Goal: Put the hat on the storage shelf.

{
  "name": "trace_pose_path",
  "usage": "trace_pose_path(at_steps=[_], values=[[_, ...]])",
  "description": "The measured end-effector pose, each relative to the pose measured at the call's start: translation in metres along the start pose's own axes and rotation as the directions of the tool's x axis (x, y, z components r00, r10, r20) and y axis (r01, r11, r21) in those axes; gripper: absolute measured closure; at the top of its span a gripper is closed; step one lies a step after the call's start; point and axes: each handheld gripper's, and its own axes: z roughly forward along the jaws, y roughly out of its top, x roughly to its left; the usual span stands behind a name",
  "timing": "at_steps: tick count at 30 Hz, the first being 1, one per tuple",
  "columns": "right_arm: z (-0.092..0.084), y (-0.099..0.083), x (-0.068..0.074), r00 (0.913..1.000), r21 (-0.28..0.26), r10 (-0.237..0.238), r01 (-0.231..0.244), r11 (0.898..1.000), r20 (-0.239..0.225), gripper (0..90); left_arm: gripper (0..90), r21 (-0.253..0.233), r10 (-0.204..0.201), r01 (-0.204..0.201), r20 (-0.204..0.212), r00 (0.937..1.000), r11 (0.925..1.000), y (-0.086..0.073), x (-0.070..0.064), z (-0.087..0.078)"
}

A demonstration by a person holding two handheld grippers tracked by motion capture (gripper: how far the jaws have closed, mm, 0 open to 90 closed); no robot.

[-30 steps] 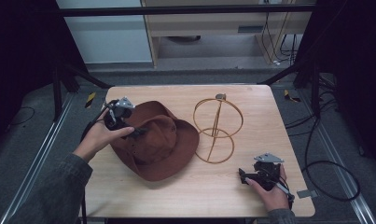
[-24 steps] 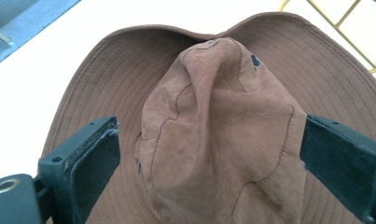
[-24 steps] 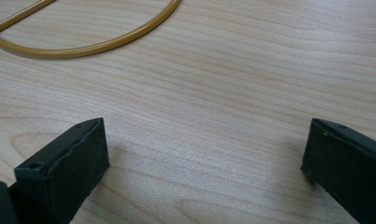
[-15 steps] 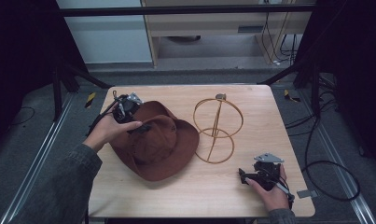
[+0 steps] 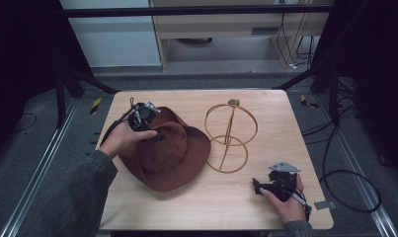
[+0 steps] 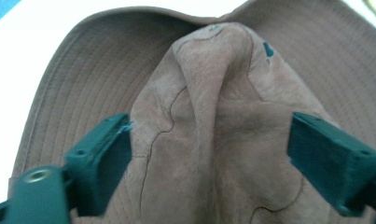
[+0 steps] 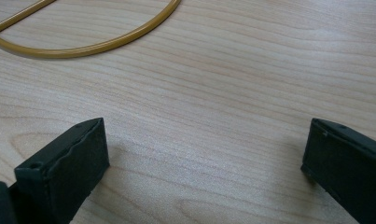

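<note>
A brown felt hat [image 5: 172, 153] lies crown up on the left half of the wooden table [image 5: 285, 123]. My left gripper [image 5: 156, 135] reaches over the hat's back brim onto the crown. In the left gripper view the hat's creased crown [image 6: 213, 116] fills the gap of my left gripper [image 6: 209, 128]. The jaws have just been closing around it, their pads at its two sides without denting it. My right gripper [image 5: 256, 186] rests low near the front right of the table, its jaws [image 7: 204, 135] open over bare wood.
A gold wire hat stand [image 5: 231, 133], two rings on a round base, stands in the middle of the table right of the hat. An arc of its base [image 7: 83, 44] lies ahead of the right gripper. Cables and dark frame legs surround the table.
My left hand has moved right and slightly down, bringing the gripper from the hat's back left brim onto the crown. The right hand and the hat have stayed put.
</note>
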Motion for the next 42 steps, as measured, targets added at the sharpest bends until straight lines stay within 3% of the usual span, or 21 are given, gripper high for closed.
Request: trace_pose_path(at_steps=[7,11,12,18,21,29,36,42], values=[[0.0,0.0,0.0,1.0,0.0,-0.001,0.001,1.0,0.0,0.5,39.3,0.021,-0.005,0.005,0.02,0.9998,0.9998,0.003,0.0,0.011],[0.0,0.0,0.0,1.0,-0.001,0.0,0.0,1.0,0.0,0.5,60.9,0.041,0.006,-0.008,0.043,0.9991,0.9991,0.003,-0.003,0.013],[0.0,0.0,0.0,1.0,-0.001,0.0,0.0,1.0,0.0,0.5,60.9,0.044,0.011,-0.012,0.04,0.9992,0.999,0.003,-0.003,0.013],[0.0,0.0,0.0,1.0,-0.001,0.001,-0.001,1.0,-0.001,0.5,87.0,0.047,-0.013,0.011,0.045,0.9989,0.9989,-0.002,-0.002,0.009],[0.0,0.0,0.0,1.0,-0.002,0.0,0.0,1.0,-0.001,0.5,88.6,0.015,-0.038,0.037,0.053,0.9978,0.9992,-0.006,0.0,-0.001],[0.0,0.0,0.0,1.0,-0.002,0.001,-0.001,1.0,-0.002,0.5,88.6,-0.06,-0.047,0.047,-0.004,0.9989,0.9971,-0.027,0.002,-0.042],[0.0,0.0,0.0,1.0,-0.001,0.0,0.0,1.0,-0.002,0.5,88.7,-0.143,-0.05,0.043,-0.047,0.9977,0.9887,-0.041,0.0,-0.087],[0.0,0.0,0.0,1.0,-0.001,0.001,-0.001,1.0,-0.002,0.5,88.7,-0.206,-0.044,0.035,-0.036,0.9984,0.978,-0.046,-0.002,-0.114]])
